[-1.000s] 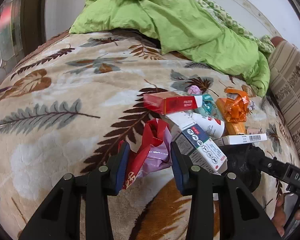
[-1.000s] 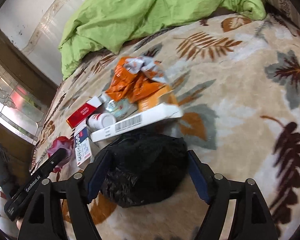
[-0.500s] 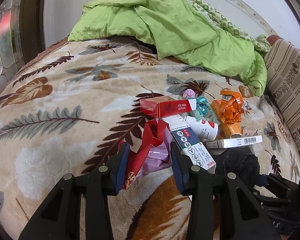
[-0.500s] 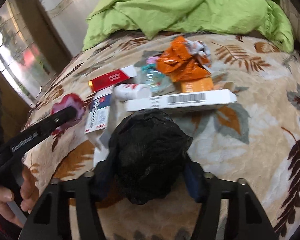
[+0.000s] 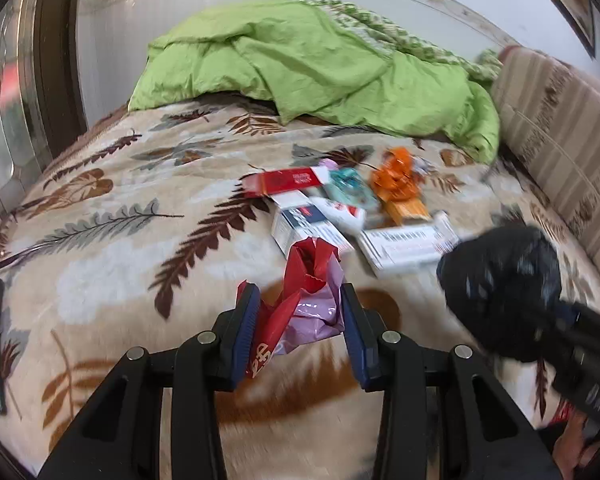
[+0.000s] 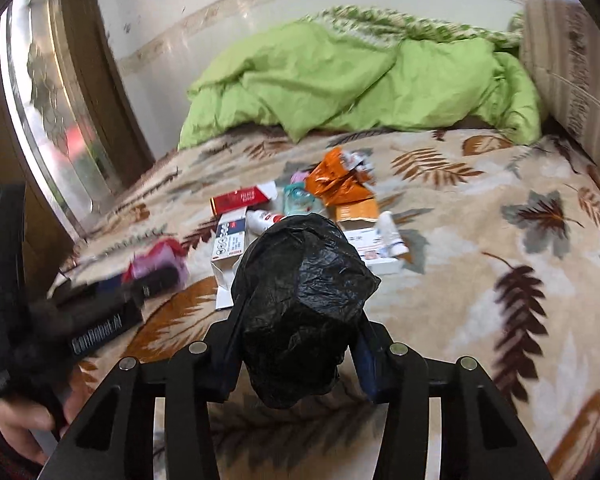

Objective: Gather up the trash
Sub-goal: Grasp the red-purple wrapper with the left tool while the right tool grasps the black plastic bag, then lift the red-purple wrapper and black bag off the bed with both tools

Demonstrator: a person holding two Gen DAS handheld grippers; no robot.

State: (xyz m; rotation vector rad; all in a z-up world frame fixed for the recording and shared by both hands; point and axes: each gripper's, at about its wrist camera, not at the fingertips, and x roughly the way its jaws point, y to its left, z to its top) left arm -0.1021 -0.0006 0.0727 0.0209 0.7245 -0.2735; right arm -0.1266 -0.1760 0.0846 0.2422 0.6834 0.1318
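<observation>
Above the bed [image 5: 112, 248], left gripper [image 5: 300, 320] jaws hold a red wrapper [image 5: 304, 280] while right gripper [image 6: 296, 344] jaws are closing on the black bag [image 6: 300, 300], which probably needs opening next.

Little can be read. The red carton [image 6: 241, 200], at about ten o'clock from the black bag [image 6: 300, 304] in the right wrist view, carries white lettering that looks like "FILTER KINGS", blurred. The long white box [image 5: 404, 242] shows a barcode, digits illegible. The red and pink bag [image 5: 304, 300] bears white characters, unreadable. The white box with a blue panel [image 6: 230, 240] has a row of round symbols.
</observation>
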